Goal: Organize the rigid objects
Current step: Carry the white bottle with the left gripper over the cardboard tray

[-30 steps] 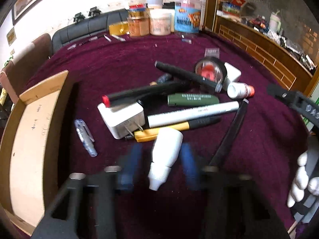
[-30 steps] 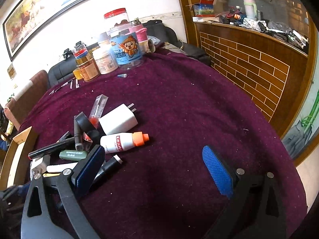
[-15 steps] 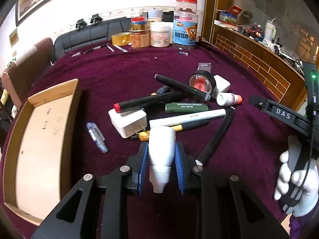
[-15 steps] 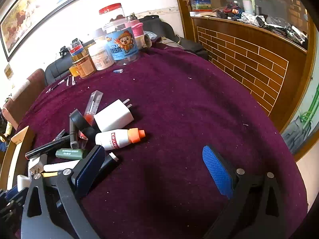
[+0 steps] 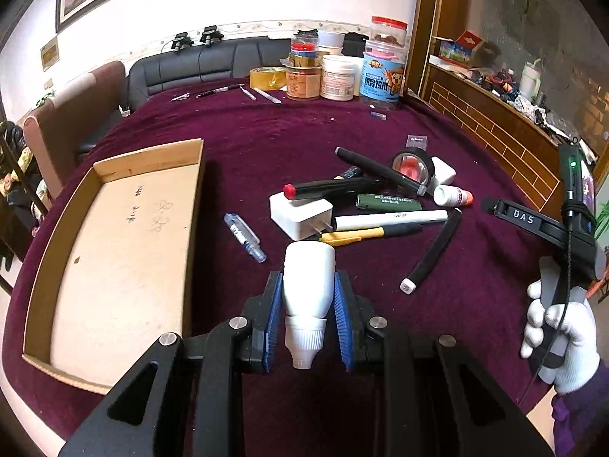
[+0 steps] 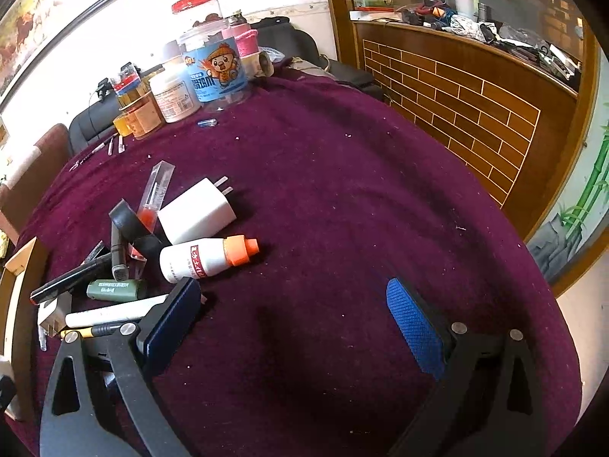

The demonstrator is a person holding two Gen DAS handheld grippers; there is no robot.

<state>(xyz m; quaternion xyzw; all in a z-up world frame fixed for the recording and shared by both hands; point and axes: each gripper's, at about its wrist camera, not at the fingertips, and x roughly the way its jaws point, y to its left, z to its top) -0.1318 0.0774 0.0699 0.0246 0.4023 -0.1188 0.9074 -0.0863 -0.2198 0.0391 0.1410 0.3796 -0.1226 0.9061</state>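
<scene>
Nearest, the left gripper (image 5: 308, 316) pinches a white squeeze bottle (image 5: 309, 281) across its body, nozzle toward the camera, lifted clear of the purple cloth, probably for carrying left to the empty wooden tray (image 5: 114, 243). Farther off lies the pile: white charger (image 5: 300, 213), pens, black tape roll (image 5: 413, 163). The right wrist view alone shows the right gripper (image 6: 293, 320) spread wide, empty, just beside the orange-capped bottle (image 6: 207, 257)

"DAS" on right gripper (image 5: 525, 218) arm; other labels illegible
</scene>
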